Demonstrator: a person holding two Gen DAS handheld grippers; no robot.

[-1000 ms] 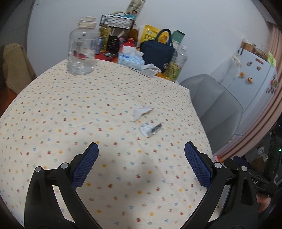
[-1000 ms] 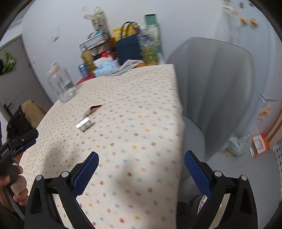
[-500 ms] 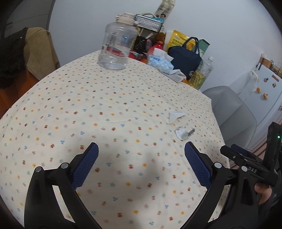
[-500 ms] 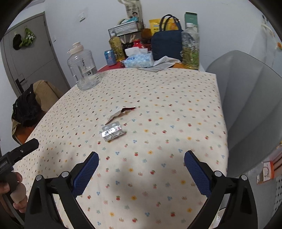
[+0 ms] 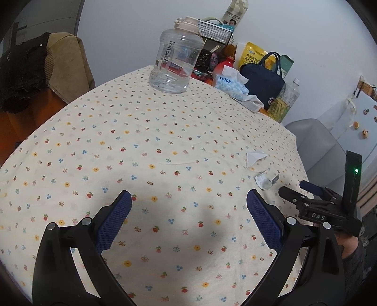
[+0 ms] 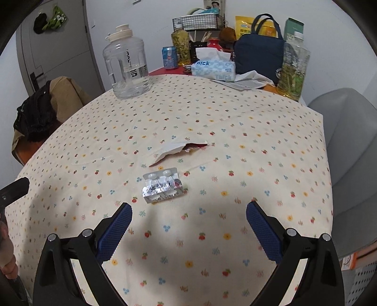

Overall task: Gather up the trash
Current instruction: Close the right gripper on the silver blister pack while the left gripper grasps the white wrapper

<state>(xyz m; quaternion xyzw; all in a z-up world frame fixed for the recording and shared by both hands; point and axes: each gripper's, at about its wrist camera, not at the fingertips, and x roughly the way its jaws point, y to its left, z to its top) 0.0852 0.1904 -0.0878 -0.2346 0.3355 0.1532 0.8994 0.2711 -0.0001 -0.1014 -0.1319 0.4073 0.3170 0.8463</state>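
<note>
I see two pieces of trash on the floral tablecloth [image 6: 235,131]. The first is a foil blister pack [image 6: 162,186], lying flat just ahead of my right gripper [image 6: 188,226], nearer its left finger. The second is a torn white paper wrapper [image 6: 179,149] a little farther on, close to the pack but not touching it, with something red showing inside its open end.

From the left wrist view both sit far to the right, the blister pack [image 5: 266,180] and the wrapper [image 5: 254,158], well off the line of my left gripper [image 5: 188,221]. Both grippers are spread wide with nothing between the pads, hovering over bare cloth. The right gripper [image 5: 299,195] shows at the edge of the left view, pointing toward the pack.

Farther back stands one large clear water jug [image 6: 127,63] with a little water in the bottom. Along the far edge I count one tissue pack [image 6: 213,69] with a tissue pulled up, one blue can [image 6: 169,57], one navy bag [image 6: 258,53], and two bottles holding yellowish liquid [image 6: 293,68] [image 6: 180,48]. A wire basket [image 6: 198,21] holds items I cannot identify.
</note>
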